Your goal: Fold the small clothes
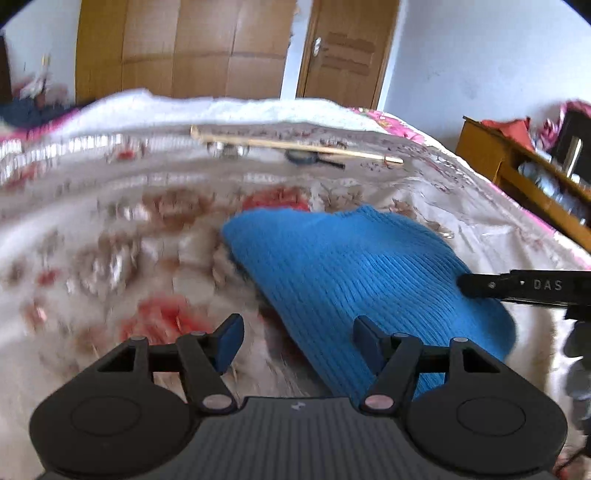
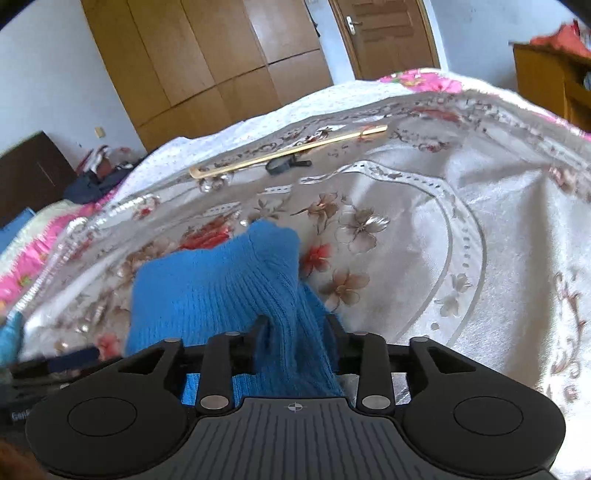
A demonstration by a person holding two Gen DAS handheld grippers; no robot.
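A blue ribbed knit garment lies on the floral bedspread. My left gripper stands open just over the garment's near left edge, with its right finger above the knit and its left finger above the bedspread. In the right wrist view a raised fold of the blue garment runs between the fingers of my right gripper, whose jaws stand apart around it without clearly pinching it. One black finger of the right gripper reaches onto the garment's right side in the left wrist view.
A long wooden stick and a small dark object lie at the far side of the bed. Behind it are a wooden wardrobe and a door. A wooden shelf stands to the right.
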